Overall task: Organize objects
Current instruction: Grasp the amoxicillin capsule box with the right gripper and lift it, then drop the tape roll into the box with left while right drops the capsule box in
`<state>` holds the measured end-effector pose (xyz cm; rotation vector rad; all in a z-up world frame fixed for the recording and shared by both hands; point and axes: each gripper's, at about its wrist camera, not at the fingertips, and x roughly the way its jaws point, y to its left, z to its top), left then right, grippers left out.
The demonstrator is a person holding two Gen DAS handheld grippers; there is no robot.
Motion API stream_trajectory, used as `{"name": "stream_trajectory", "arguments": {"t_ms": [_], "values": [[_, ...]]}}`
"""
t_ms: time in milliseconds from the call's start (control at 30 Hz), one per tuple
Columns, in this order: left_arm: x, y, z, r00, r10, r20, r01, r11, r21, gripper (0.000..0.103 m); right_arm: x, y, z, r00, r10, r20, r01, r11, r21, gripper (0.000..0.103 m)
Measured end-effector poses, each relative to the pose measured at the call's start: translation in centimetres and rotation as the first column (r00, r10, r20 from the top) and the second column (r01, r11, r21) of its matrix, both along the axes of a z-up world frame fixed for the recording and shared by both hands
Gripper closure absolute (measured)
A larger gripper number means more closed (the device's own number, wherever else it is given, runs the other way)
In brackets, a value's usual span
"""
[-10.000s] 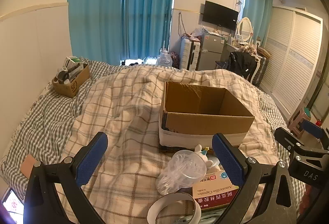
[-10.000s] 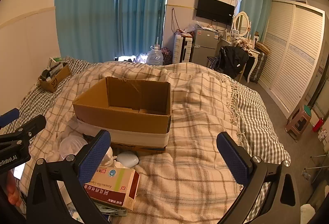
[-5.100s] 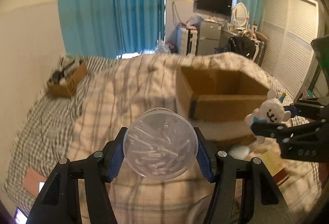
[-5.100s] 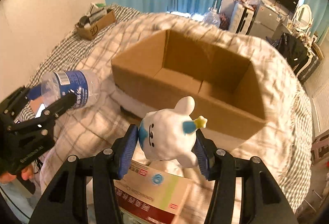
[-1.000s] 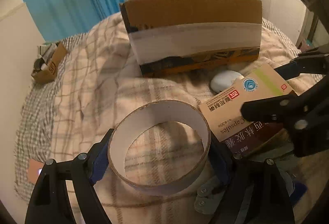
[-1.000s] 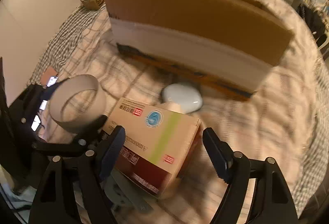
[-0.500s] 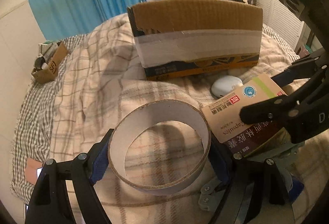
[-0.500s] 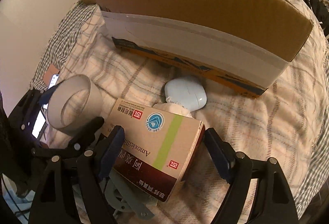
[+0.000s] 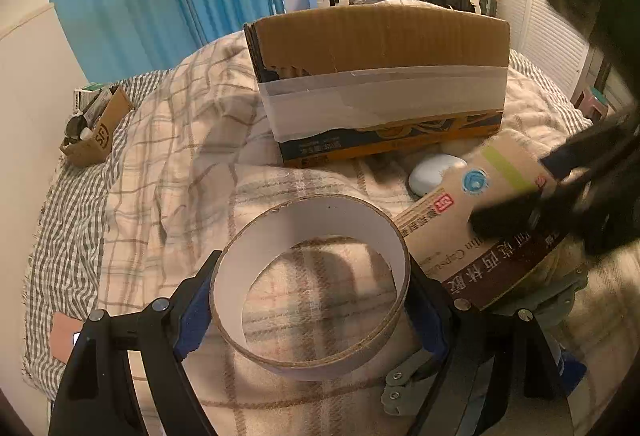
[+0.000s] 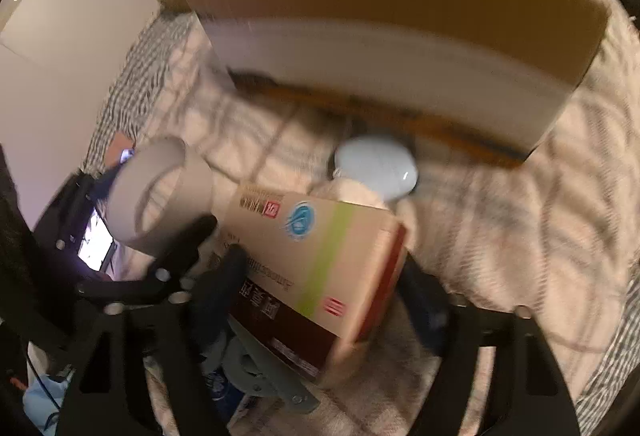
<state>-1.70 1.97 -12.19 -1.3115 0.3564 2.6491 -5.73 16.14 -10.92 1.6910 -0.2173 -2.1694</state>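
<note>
Presently the right gripper is closing around the medicine box; contact looks skewed, so a corner pinch could let it twist free. Left gripper clamps the tape ring. Ahead of both, the cardboard box shows only its outer wall; contents hidden.

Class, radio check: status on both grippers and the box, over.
Left gripper clamped on tape ring. Right gripper closing around medicine box. Cardboard box ahead, path clear.
</note>
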Motion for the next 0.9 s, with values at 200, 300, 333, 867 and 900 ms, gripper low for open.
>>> {"name": "stream_trajectory", "arguments": {"t_ms": [200, 300, 333, 867, 900], "values": [[-0.4, -0.5, 2.1, 0.999, 0.004, -0.044, -0.003, 1.0, 0.006, 0.018, 1.5, -0.3, 5.5, 0.987, 0.021, -0.161, -0.014, 0.999, 0.04, 0.067], [-0.6, -1.0, 3.5, 0.997, 0.01, -0.072, -0.009, 1.0, 0.014, 0.018, 2.5, -0.4, 9.2, 0.958, 0.027, -0.284, -0.001, 0.996, 0.092, 0.071], [-0.7, -1.1, 4.0, 0.997, 0.01, -0.08, -0.009, 1.0, 0.02, 0.018, 2.7, -0.2, 10.3, 0.947, 0.031, -0.321, 0.007, 0.993, 0.115, 0.071], [-7.7, -1.1, 16.4, 0.961, 0.074, -0.265, -0.028, 0.984, 0.174, 0.018, 1.4, 2.1, 23.5, 0.752, 0.052, -0.657, 0.226, 0.916, 0.33, 0.072], [-8.6, -0.9, 16.8, 0.961, 0.078, -0.267, -0.029, 0.982, 0.185, 0.018, 0.8, 2.3, 23.6, 0.747, 0.044, -0.663, 0.237, 0.914, 0.328, 0.072]]}}
